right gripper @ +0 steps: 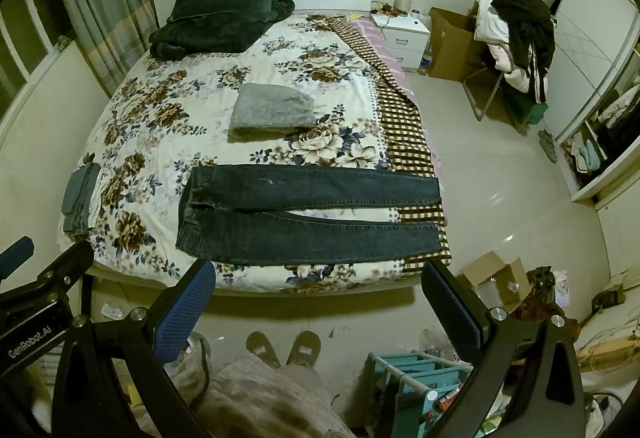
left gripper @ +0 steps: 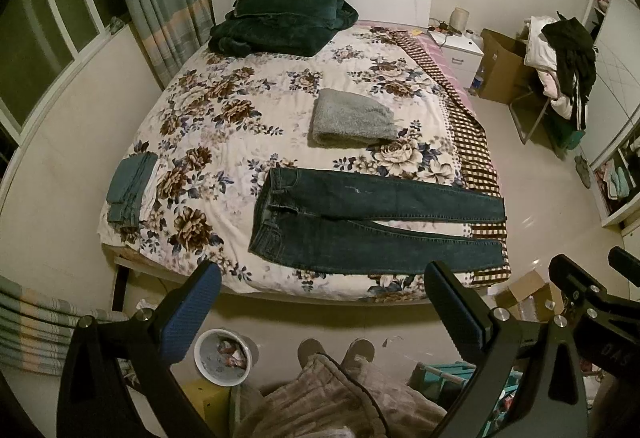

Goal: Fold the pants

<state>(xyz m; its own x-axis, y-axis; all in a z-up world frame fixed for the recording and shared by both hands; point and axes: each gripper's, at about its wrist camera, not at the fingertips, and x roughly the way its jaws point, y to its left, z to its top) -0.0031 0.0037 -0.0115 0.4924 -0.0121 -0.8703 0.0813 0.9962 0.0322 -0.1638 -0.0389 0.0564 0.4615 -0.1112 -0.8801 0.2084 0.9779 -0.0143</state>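
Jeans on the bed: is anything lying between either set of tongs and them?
Nothing visible does. The jeans lie flat near the bed's front edge, and both the left tongs and right tongs hang open above the floor just short of that edge. The grey folded towel sits beyond the jeans, out of the path.

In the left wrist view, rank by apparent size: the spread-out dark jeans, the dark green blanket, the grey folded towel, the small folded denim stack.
1. Dark jeans, though nearest the camera, which inflates them.
2. Dark green blanket, farther off, so its true size against the jeans is unsure.
3. Grey folded towel.
4. Small folded denim stack.
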